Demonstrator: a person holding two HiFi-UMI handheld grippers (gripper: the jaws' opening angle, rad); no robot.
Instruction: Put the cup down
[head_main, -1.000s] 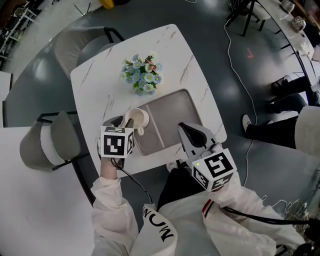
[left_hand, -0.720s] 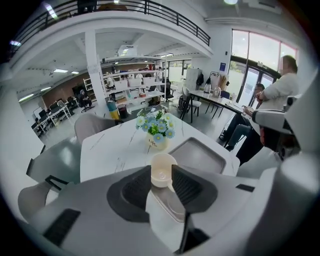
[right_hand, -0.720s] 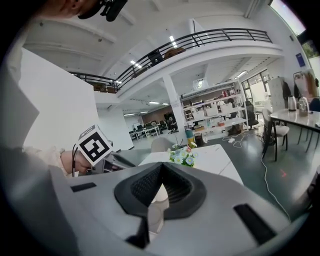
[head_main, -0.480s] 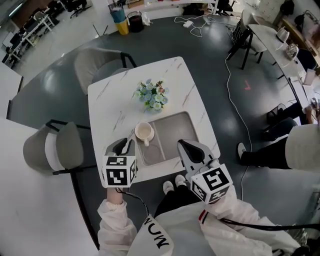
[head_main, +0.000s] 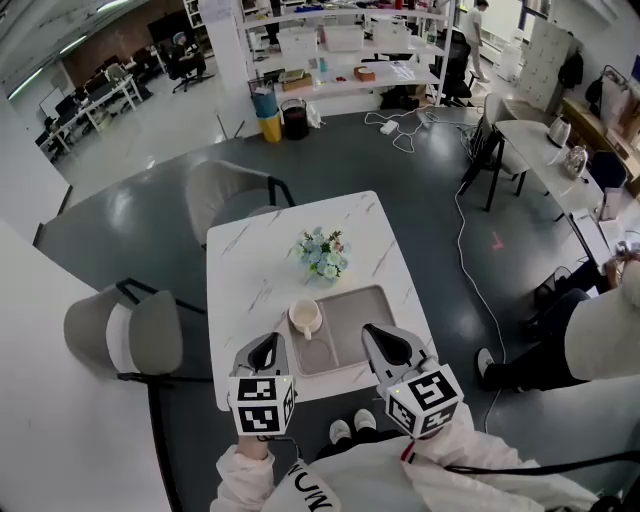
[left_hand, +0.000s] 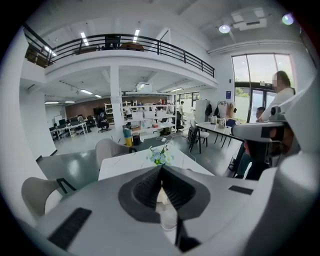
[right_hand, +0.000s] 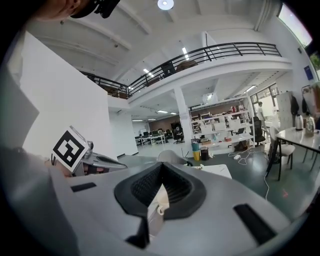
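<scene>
My left tongs have lifted back off the cream ceramic cup, jaws just closed together on nothing, right tongs likewise shut and empty, cup upright on the grey rectangular tray just ahead of the left tongs

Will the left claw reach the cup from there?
Probably yes. The cup stands just ahead of the left claw with nothing between them, but the claw has just closed empty and must open first.
</scene>
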